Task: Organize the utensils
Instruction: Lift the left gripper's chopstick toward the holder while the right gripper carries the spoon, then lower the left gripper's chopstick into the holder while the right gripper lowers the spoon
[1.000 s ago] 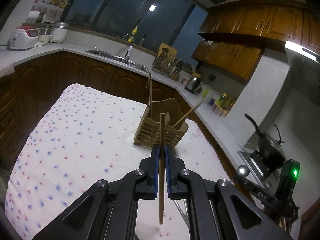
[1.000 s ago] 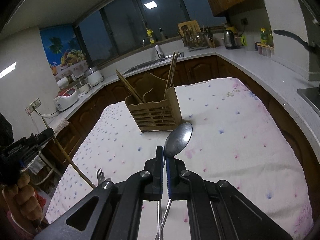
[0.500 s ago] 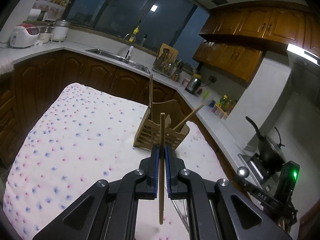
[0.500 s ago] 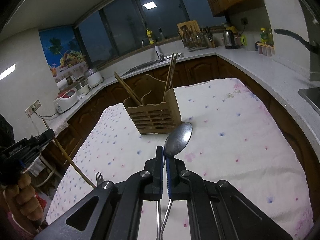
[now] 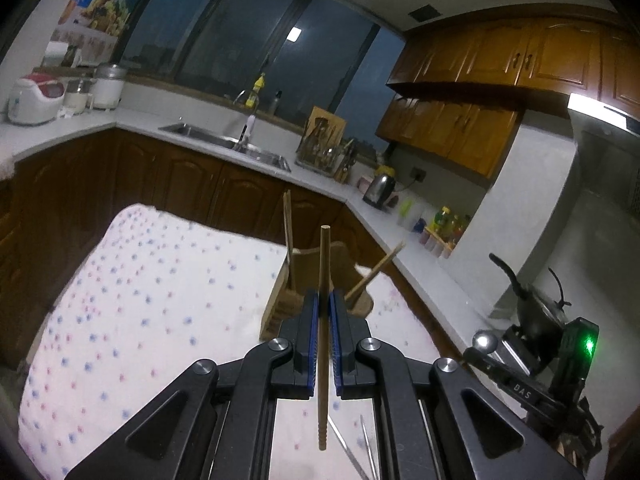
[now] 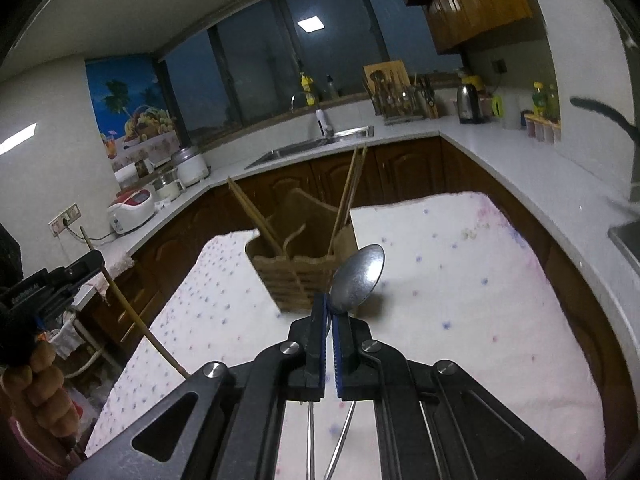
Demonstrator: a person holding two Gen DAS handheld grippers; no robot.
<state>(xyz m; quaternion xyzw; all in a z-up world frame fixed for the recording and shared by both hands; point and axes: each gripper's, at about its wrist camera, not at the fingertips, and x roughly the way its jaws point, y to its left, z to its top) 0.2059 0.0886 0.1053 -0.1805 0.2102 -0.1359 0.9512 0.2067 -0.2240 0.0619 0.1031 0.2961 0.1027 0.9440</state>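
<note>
Both my grippers loaded, slatted wooden utensil holder [image 6: 304, 276] just beyond.

My left gripper [image 5: 324, 304] pinches an upright wooden chopstick [image 5: 323, 320]; my right gripper [image 6: 329, 312] clamps a steel spoon [image 6: 357, 278] over the dotted white cloth [image 6: 460, 280].

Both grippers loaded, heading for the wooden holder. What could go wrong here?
1. The left gripper pinches its chopstick mid-length, with long ends on both sides; it could pivot or catch the wooden holder's rim.
2. The right gripper holds the spoon tilted; it may slip.
3. Chopsticks already in the holder lean outward and could block entry.
</note>
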